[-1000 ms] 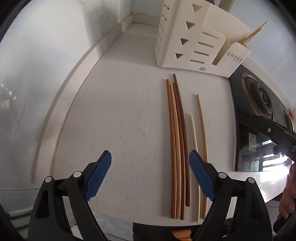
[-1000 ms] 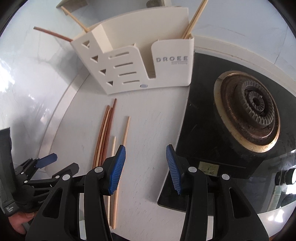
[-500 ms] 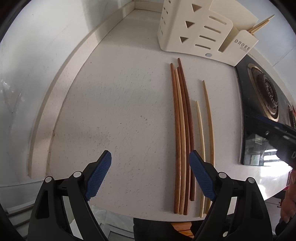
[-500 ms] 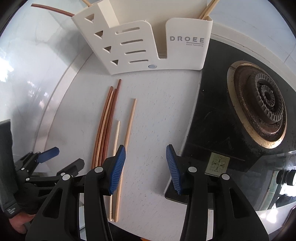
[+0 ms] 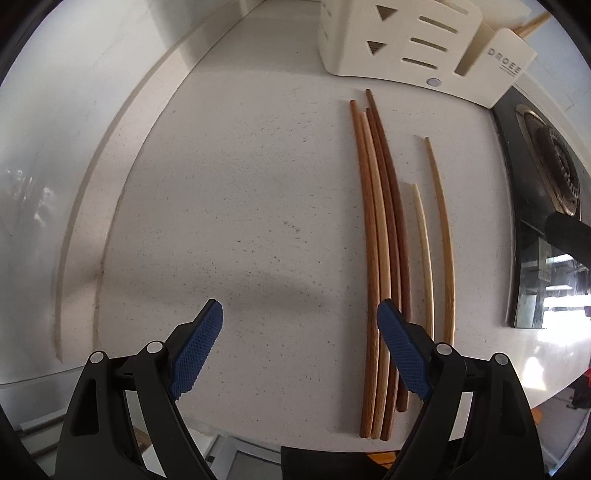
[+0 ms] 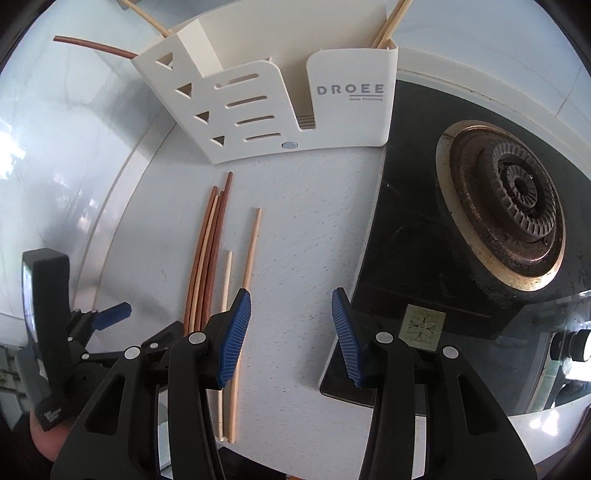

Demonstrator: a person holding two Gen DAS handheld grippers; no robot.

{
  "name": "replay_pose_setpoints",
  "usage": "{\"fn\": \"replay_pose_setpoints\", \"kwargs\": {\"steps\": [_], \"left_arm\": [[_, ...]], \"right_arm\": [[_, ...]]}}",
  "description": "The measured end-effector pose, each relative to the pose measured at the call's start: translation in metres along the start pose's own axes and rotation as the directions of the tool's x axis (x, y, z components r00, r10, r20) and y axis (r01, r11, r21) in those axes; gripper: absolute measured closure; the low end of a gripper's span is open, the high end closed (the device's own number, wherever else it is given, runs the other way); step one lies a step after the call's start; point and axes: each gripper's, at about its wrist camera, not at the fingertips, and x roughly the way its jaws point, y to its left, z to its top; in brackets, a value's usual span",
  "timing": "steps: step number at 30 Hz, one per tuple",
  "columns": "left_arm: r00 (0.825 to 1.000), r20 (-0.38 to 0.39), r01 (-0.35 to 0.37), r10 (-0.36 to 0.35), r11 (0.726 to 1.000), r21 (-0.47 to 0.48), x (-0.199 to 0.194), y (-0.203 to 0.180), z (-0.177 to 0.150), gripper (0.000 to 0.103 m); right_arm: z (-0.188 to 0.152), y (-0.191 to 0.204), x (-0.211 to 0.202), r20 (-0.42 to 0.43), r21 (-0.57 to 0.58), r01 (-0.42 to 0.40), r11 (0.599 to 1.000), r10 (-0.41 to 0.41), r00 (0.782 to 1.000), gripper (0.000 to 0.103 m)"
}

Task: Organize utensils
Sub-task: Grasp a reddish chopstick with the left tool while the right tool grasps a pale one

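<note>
Several chopsticks lie side by side on the white counter: a brown bundle [image 5: 380, 258] [image 6: 207, 254], a short pale one [image 5: 423, 251] [image 6: 226, 284] and a tan one [image 5: 441, 236] [image 6: 251, 251]. Behind them stands a cream slotted utensil holder [image 5: 406, 40] [image 6: 295, 99], with tan chopsticks [image 6: 388, 22] in its right compartment and a brown one [image 6: 92, 46] leaning out at its left. My left gripper [image 5: 301, 347] [image 6: 144, 321] hangs open over bare counter, its right finger above the bundle's near ends. My right gripper [image 6: 291, 336] is open and empty, just right of the tan chopstick.
A black glass hob with a gas burner [image 6: 517, 206] [image 5: 554, 177] fills the right side. A white tiled wall [image 5: 55, 147] curves along the left and back. The counter's front edge [image 5: 258, 439] runs just below the chopsticks' near ends. A person's hand [image 6: 44, 439] holds the left gripper.
My left gripper has sunk toward the counter and tipped further down, so the chopsticks look larger and the holder has slid to the top edge. The right gripper has hardly shifted.
</note>
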Motion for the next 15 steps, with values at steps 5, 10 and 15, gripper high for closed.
{"fn": "replay_pose_setpoints", "kwargs": {"steps": [5, 10, 15], "left_arm": [[1.000, -0.006, -0.009, 0.009, 1.000, 0.004, 0.001, 0.006, 0.002, 0.019], [1.000, -0.007, -0.005, 0.005, 1.000, 0.005, 0.000, 0.005, 0.005, 0.019], [1.000, -0.024, -0.007, 0.007, 1.000, 0.020, 0.000, -0.005, 0.010, 0.019]], "right_arm": [[0.000, -0.002, -0.003, 0.009, -0.002, 0.002, 1.000, -0.002, 1.000, 0.054], [0.002, -0.006, -0.003, 0.003, 0.001, 0.000, 1.000, 0.000, 1.000, 0.054], [0.002, -0.005, -0.002, 0.003, 0.003, -0.007, 1.000, 0.007, 1.000, 0.054]]}}
